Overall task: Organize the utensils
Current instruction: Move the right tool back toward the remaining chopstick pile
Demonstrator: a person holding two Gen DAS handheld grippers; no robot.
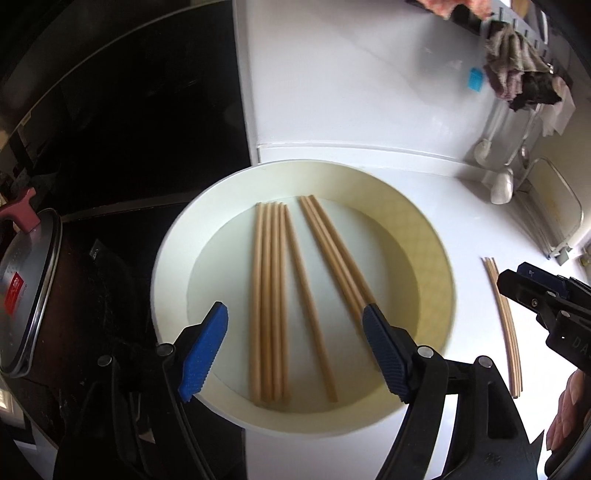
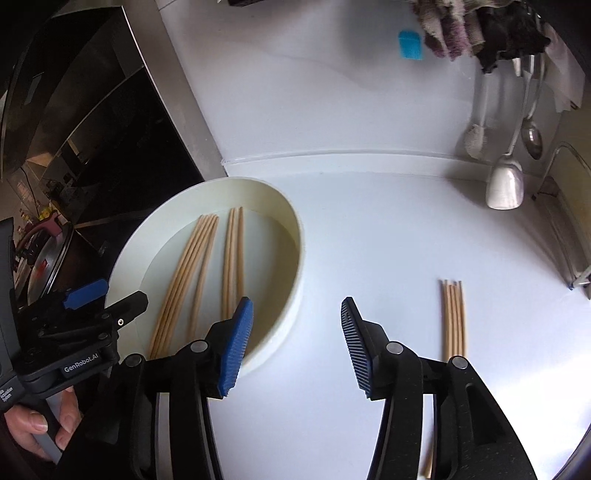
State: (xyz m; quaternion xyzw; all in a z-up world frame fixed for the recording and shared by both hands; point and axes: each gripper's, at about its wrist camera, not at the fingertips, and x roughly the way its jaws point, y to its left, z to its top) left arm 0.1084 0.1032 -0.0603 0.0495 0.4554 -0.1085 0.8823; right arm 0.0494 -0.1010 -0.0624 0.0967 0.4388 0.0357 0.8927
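Observation:
Several wooden chopsticks [image 1: 269, 295] lie in a round cream tray [image 1: 170, 258] on the white counter, in two bunches with one loose stick between. My left gripper [image 1: 295, 354] is open and empty just above the tray's near side. A second bunch of chopsticks [image 2: 454, 317] lies on the counter right of the tray [image 2: 295, 280]; it also shows in the left wrist view [image 1: 508, 325]. My right gripper [image 2: 295, 347] is open and empty over the counter between the tray and that bunch. The chopsticks in the tray [image 2: 184, 273] show in the right wrist view too.
A black stove surface [image 1: 129, 129] and a pot with a metal lid [image 1: 26, 295] are to the left. Hanging cloths [image 2: 480, 29], a brush [image 2: 476, 136], a white spatula [image 2: 504, 184] and a ladle [image 2: 532, 136] are at the back right. A wire rack [image 1: 565, 221] stands at the right.

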